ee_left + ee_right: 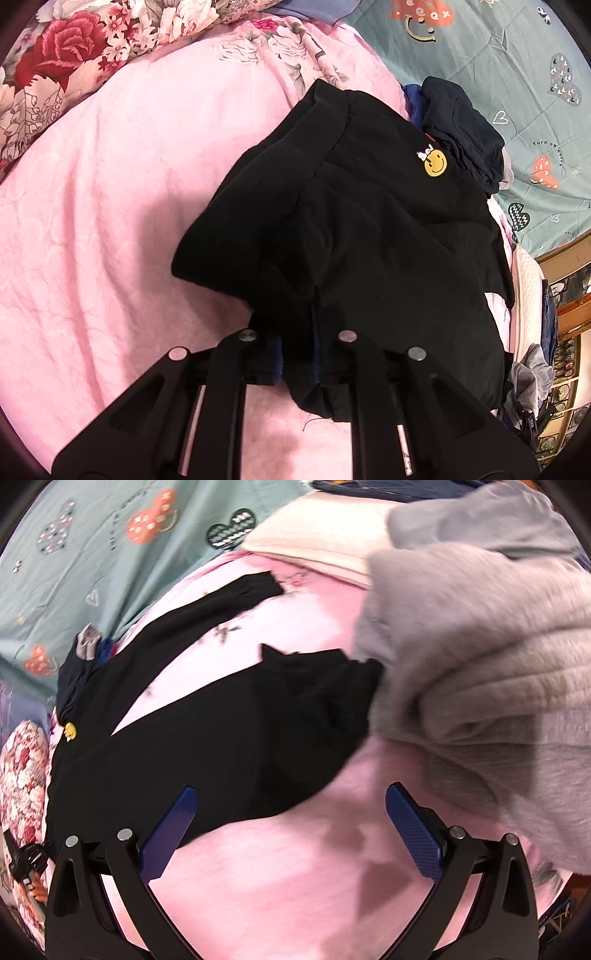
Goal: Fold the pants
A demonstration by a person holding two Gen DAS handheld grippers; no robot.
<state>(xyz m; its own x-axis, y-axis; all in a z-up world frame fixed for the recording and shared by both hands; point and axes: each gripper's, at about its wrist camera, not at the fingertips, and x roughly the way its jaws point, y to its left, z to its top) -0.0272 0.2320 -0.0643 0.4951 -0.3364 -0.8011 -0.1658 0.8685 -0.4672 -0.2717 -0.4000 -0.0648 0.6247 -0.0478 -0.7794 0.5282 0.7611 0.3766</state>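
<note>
Black pants [369, 221] with a yellow smiley patch [435, 163] lie bunched on the pink bedspread [110, 221]. My left gripper [297, 325] is shut on the pants' near edge, its tips buried in the black cloth. In the right wrist view the pants [221, 731] spread across the bed with both legs reaching away, the patch [70, 732] at the left. My right gripper [291, 812] is open with its blue pads [413, 834] wide apart, just above the bed at the edge of a pant leg, holding nothing.
A grey fleece garment [480, 646] is piled at the right, over the leg ends. Dark navy clothes [461, 129] lie beyond the pants. A teal quilt [498, 55] and a floral blanket [74, 55] border the bed. A cream fabric [325, 550] lies at the back.
</note>
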